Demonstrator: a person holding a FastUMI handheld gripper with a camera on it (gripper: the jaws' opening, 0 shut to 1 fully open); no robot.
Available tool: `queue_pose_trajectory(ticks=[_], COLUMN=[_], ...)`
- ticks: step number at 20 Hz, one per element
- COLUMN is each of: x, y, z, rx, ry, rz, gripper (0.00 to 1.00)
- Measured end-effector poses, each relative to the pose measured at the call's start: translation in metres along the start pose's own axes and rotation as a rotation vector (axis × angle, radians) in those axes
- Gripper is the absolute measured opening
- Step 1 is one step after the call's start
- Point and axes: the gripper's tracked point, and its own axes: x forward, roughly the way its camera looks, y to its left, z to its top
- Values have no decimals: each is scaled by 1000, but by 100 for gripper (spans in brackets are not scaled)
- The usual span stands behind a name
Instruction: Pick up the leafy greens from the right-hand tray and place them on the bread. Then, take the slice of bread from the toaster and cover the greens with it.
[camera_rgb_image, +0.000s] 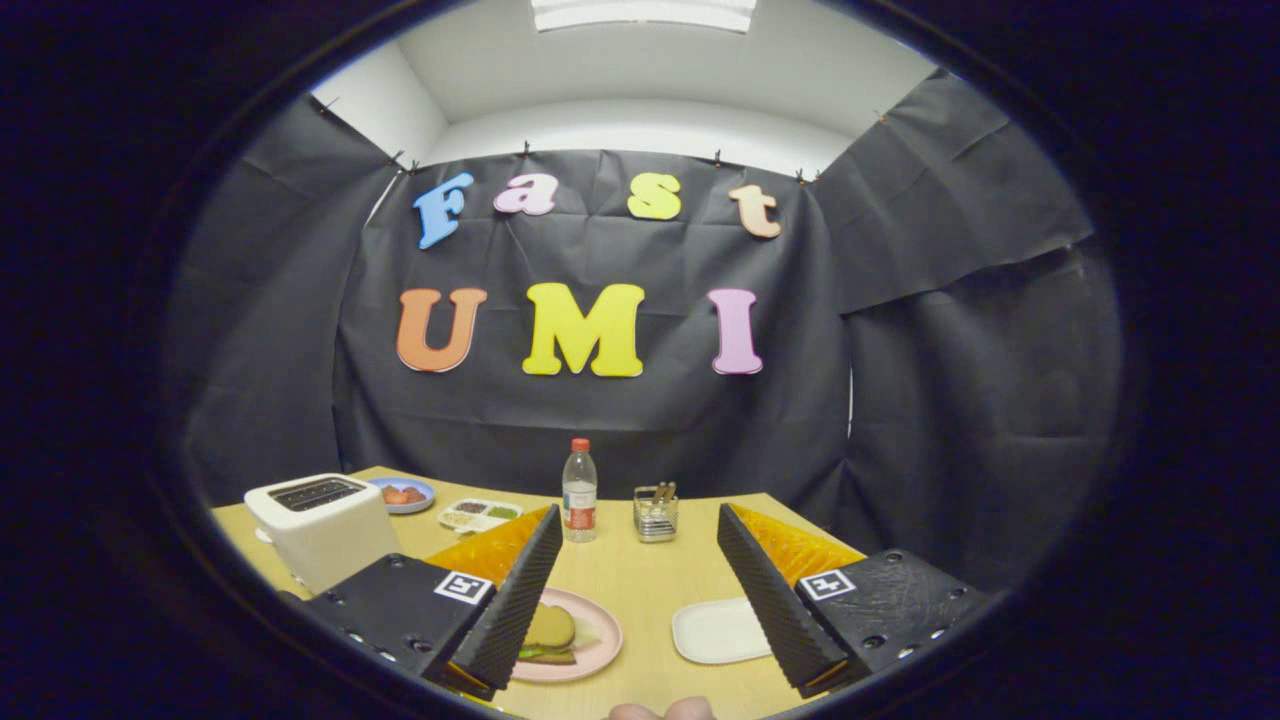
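Observation:
My gripper (637, 520) is open and raised above the wooden table (640, 600), with nothing between its fingers. A pink plate (598, 640) lies below, beside the left finger (520, 590). On it a brown slice of bread (550, 627) rests on top of leafy greens (537, 652), with more bread under them. The white right-hand tray (715, 632) lies next to the right finger (770, 590) and looks bare. A white toaster (322, 525) stands at the left beyond the left finger, and its top slots look dark.
Beyond the fingertips stand a water bottle (579, 492) and a wire utensil holder (655, 513). Behind the toaster are a blue plate (403, 493) with red food and a white divided dish (480, 514). A person's fingertips (660, 711) show at the near table edge.

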Motion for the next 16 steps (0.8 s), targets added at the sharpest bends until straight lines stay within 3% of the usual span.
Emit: queue_pose_trajectory(ticks=[3,16], x=[-14,-30], y=[-3,31], z=[3,9], rx=[-43,-76], ry=[-33,-56], rz=[-23,36], gripper=[95,93])
